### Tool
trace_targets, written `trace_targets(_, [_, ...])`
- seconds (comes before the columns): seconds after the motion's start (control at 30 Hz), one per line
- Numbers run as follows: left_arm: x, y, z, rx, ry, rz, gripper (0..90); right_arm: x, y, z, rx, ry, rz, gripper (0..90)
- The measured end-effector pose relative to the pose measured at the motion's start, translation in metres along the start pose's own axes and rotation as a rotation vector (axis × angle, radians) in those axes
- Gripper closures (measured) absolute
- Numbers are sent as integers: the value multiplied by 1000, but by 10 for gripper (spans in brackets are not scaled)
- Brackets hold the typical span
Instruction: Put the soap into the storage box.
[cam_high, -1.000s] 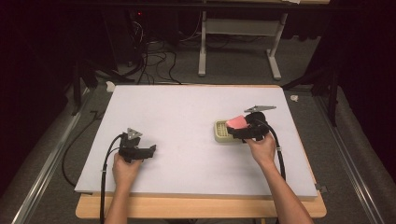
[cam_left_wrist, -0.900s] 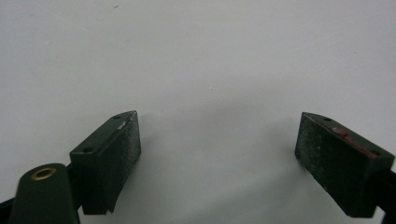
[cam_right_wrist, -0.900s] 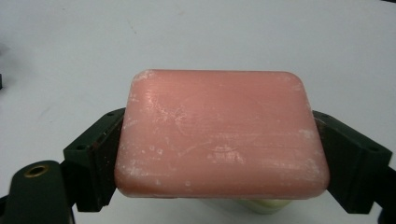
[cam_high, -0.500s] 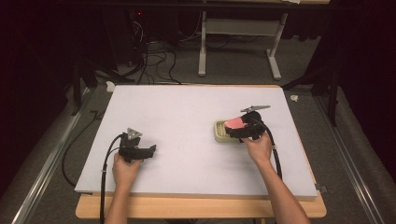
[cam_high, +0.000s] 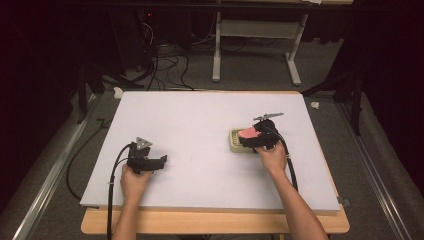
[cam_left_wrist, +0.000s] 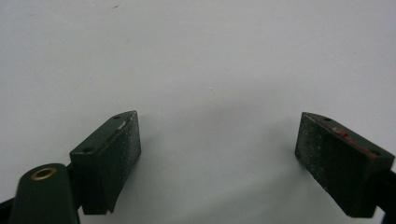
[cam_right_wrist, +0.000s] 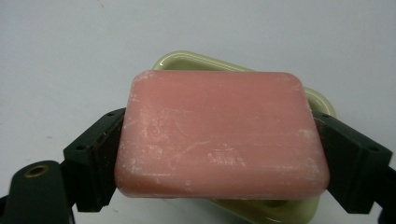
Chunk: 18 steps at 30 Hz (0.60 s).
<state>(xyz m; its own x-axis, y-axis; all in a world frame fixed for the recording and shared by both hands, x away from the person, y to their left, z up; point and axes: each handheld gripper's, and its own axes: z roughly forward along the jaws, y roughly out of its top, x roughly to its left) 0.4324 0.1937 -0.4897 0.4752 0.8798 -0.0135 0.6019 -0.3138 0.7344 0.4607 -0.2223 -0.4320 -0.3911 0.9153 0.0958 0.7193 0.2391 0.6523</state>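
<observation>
A pink bar of soap (cam_right_wrist: 219, 133) is clamped between the jaws of my right gripper (cam_high: 250, 139), which is shut on it. The soap (cam_high: 248, 133) hovers over a pale green soap dish (cam_high: 235, 142) on the right half of the white table; in the right gripper view the dish (cam_right_wrist: 322, 100) peeks out behind and under the bar. My left gripper (cam_high: 159, 162) rests low at the table's left front, held by a hand. Its jaws stand wide apart in the left gripper view, open with just bare white surface between the pads (cam_left_wrist: 123, 144).
The white board (cam_high: 200, 120) lies on a wooden table whose front edge (cam_high: 210, 222) runs along the bottom. Black cables (cam_high: 115, 165) trail from both grippers. Beyond the far edge are floor cables and a desk frame (cam_high: 255, 50).
My right gripper with the soap has shifted slightly left and lower over the dish. The left gripper has stayed where it was.
</observation>
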Motion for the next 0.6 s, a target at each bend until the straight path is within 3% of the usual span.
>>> trace_targets(0.6, [0,0,0,0,0,0,147,5,1,15,41,-16,25,136])
